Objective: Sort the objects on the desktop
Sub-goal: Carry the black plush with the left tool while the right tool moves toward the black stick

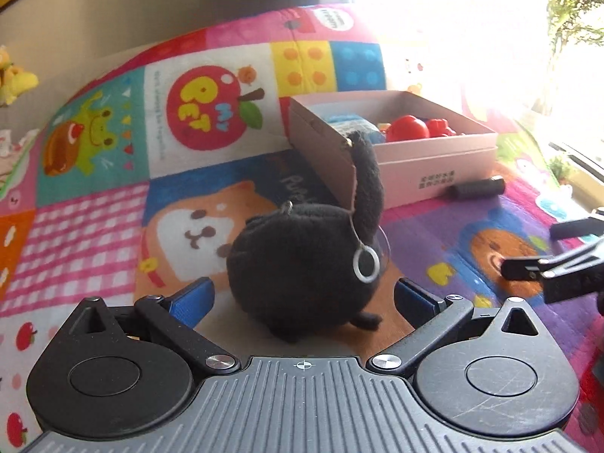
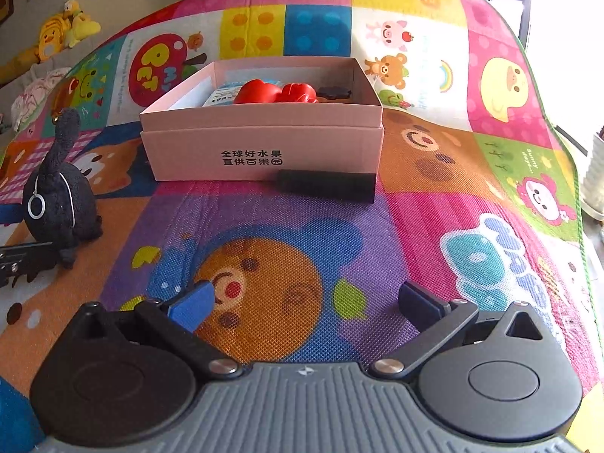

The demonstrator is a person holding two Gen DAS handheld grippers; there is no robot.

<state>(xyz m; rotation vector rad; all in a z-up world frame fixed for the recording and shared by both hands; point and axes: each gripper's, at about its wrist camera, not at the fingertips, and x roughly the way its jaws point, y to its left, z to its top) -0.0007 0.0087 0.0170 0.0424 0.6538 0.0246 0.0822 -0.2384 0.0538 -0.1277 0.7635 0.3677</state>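
A black plush toy (image 1: 298, 264) with a white ring on a cord sits on the play mat, between the blue-padded fingers of my left gripper (image 1: 304, 296), which stands open around it without touching. In the right wrist view the same plush toy (image 2: 56, 204) is at the far left. A pink cardboard box (image 1: 426, 158) behind it holds red toys (image 1: 409, 128) and a blue item. A black cylinder (image 2: 326, 185) lies against the box (image 2: 264, 147) front. My right gripper (image 2: 307, 304) is open over the mat with nothing between its fingers; it shows from the side as the right gripper (image 1: 536, 249).
The colourful cartoon play mat (image 2: 434, 226) covers the surface. Yellow plush toys (image 2: 64, 30) lie beyond the mat at the far left. A bright window and a plant (image 1: 573, 19) are at the right. The left gripper's finger (image 2: 22, 258) pokes in at the left edge.
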